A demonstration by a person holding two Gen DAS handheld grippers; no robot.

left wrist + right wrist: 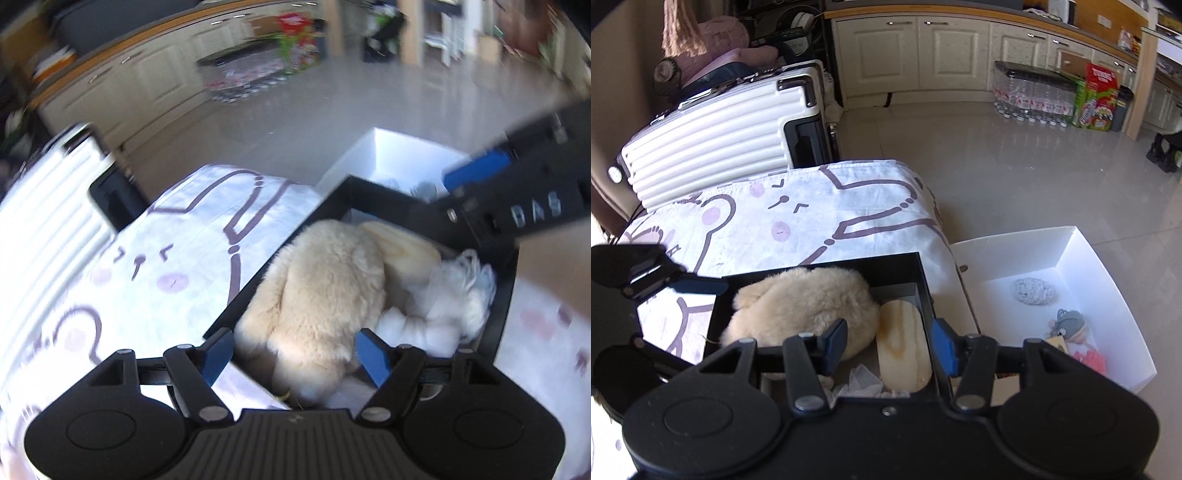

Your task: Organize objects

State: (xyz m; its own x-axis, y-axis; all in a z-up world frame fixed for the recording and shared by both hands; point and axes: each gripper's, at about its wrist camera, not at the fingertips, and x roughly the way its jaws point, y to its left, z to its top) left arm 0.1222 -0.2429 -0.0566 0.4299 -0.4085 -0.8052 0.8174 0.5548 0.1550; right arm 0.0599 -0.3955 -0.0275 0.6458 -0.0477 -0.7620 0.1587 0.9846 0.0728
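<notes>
A black box [291,236] [908,273] sits on a table covered with a bear-print cloth [177,243] [798,206]. In it lie a cream plush toy [317,280] [805,306], a bread-shaped plush [903,347] [402,247] and a white fluffy item [454,299]. My left gripper [295,352] is open, its fingers either side of the cream plush at the box's near edge. My right gripper [890,341] is open above the box, over the bread-shaped plush. The right gripper also shows in the left wrist view [517,184], the left gripper in the right wrist view [679,284].
A white bin [1100,258] [391,155] on the floor beside the table holds a grey ball, a small doll and a red item. A white suitcase [720,136] [44,199] stands behind the table. Cabinets, bottled water [1034,96] and cartons line the far wall.
</notes>
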